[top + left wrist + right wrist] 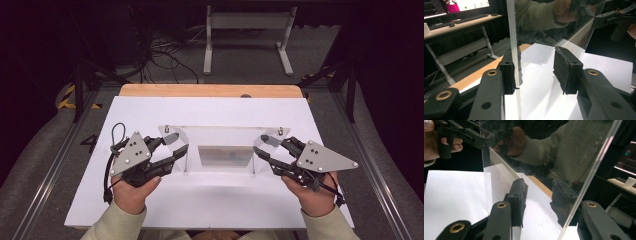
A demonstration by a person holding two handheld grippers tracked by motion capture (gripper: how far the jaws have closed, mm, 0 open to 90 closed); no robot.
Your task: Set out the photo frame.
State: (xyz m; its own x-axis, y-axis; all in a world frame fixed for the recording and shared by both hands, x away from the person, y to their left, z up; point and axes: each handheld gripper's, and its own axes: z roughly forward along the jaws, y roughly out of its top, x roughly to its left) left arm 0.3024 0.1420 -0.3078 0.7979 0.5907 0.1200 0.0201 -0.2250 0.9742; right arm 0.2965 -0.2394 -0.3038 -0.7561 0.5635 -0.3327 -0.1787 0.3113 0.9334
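L tongs (175, 148) + R tongs (263, 148) — both apart, each straddling side wall of clear acrylic stand (225, 135) on white table (220, 200).

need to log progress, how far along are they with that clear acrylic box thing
Done: both grippers have reached the clear acrylic box on the white board. In hand: the left gripper has the box's left side panel between its open jaws, one pad against it; the right gripper straddles the right side panel, also open. Left: closing on the panels and probably lifting or moving the box; it sits flat on the board.
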